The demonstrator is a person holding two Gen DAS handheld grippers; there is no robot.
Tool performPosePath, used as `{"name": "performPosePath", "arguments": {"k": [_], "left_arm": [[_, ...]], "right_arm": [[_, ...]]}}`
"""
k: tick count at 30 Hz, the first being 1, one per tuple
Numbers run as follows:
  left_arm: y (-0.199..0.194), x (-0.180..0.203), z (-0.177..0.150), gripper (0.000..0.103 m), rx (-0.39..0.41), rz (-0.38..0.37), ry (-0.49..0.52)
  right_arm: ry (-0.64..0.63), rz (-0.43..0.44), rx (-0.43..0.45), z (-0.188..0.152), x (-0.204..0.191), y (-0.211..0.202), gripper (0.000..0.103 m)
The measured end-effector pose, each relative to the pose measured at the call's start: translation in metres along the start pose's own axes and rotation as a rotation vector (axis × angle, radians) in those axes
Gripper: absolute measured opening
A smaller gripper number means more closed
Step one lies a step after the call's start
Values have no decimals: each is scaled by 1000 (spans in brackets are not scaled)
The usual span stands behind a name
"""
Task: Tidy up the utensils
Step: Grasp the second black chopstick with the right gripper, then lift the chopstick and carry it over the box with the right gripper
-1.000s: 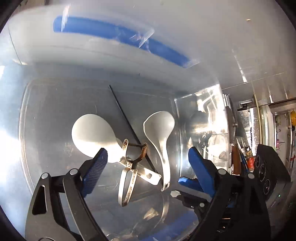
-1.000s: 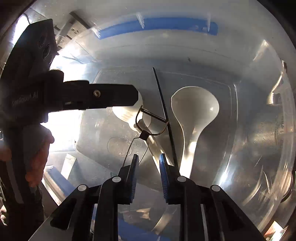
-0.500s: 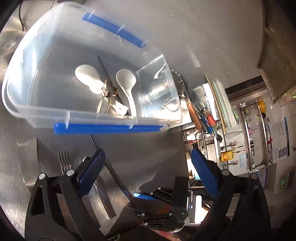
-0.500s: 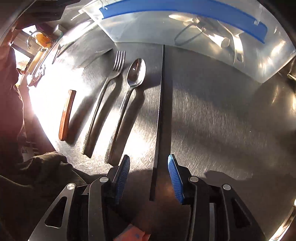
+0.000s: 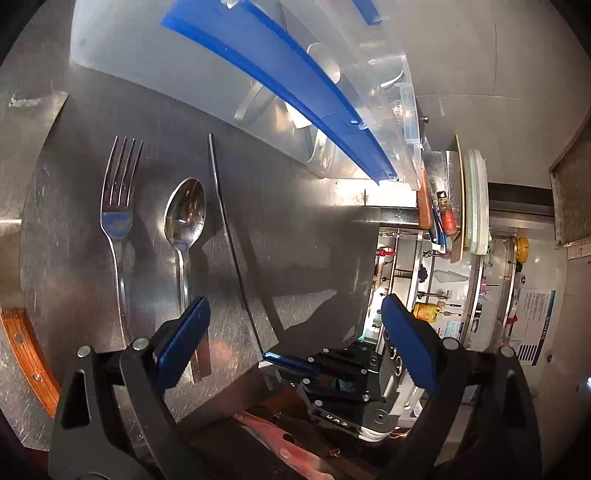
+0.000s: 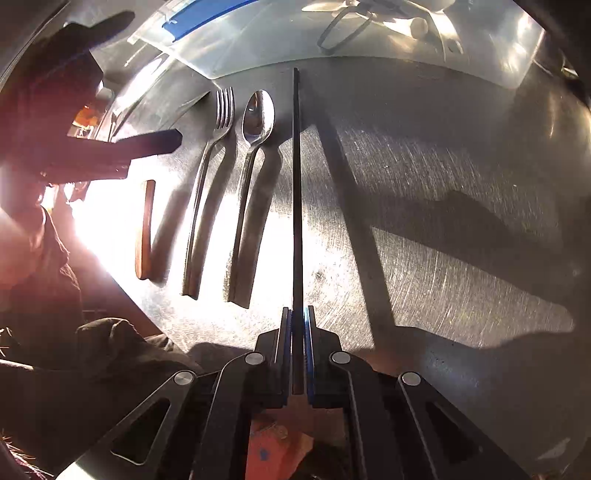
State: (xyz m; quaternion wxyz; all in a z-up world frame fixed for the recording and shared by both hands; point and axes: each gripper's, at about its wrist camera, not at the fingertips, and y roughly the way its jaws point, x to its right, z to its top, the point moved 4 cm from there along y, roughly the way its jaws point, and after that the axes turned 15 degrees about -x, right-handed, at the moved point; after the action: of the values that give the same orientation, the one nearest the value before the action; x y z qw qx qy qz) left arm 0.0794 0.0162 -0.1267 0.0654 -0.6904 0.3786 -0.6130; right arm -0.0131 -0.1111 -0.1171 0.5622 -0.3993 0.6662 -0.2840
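My right gripper (image 6: pixel 297 321) is shut on the near end of a thin black chopstick (image 6: pixel 296 192), which lies along the steel table toward the clear bin (image 6: pixel 369 40). The chopstick also shows in the left wrist view (image 5: pixel 229 236), with the right gripper (image 5: pixel 291 360) at its end. A steel spoon (image 6: pixel 251 177) and a steel fork (image 6: pixel 210 177) lie side by side left of it. They also show in the left wrist view: spoon (image 5: pixel 184 229), fork (image 5: pixel 118 221). My left gripper (image 5: pixel 291 347) is open and empty above the table.
The clear plastic bin with blue handles (image 5: pixel 295 92) stands at the far side and holds white spoons and a peeler (image 6: pixel 343 26). A wooden-handled utensil (image 6: pixel 146 229) lies left of the fork, also seen in the left wrist view (image 5: pixel 26 354). The table edge and shelves (image 5: pixel 443 221) are at right.
Both grippers have pulled back out of the bin to the table. My right gripper has closed on the chopstick's near end. My left gripper has dropped closer to the fork and spoon.
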Motion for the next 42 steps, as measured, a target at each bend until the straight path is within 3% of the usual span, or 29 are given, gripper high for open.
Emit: {"name": "performPosePath", "arguments": {"k": [3,8,10,12,13,14,16,18,23,30,34,37,42], "left_arm": [[26,0,3,89,-48,22,-18],[76,0,12,89,-133,76,-53],[90,0,13,89,-153,97,-66],[100,-1,11,67,-166,118,-68],[106,-1,11,61,-178,127,-69],[110,-1,10,42,-189,133,-76],[116,-2,10,23,-205,135,-84],[118,-1,11,10,-200,133,-91],[102,24,7,6,-165,66,-33],[45,118,0,4,-78,-6,218],[-7,171,18,4,8,-22,337],[-52,203,48,4,99,-3,398],[-94,206,141,4,172,79,311]], "right_arm": [[44,197,26,-16,9,-20,7],[54,318,76,-41,17,-42,8],[57,313,83,-49,19,-44,8],[62,311,79,-58,23,-41,8],[66,309,76,-58,17,-36,8],[73,309,74,-58,19,-34,8],[85,318,66,-60,24,-34,8],[90,332,62,-63,27,-37,8],[55,315,103,-65,17,-55,8],[-69,233,228,-67,-15,-122,8],[-177,146,337,-43,-38,-174,7],[-250,71,396,-1,-54,-213,7],[-237,-10,361,111,-55,-238,7]]}}
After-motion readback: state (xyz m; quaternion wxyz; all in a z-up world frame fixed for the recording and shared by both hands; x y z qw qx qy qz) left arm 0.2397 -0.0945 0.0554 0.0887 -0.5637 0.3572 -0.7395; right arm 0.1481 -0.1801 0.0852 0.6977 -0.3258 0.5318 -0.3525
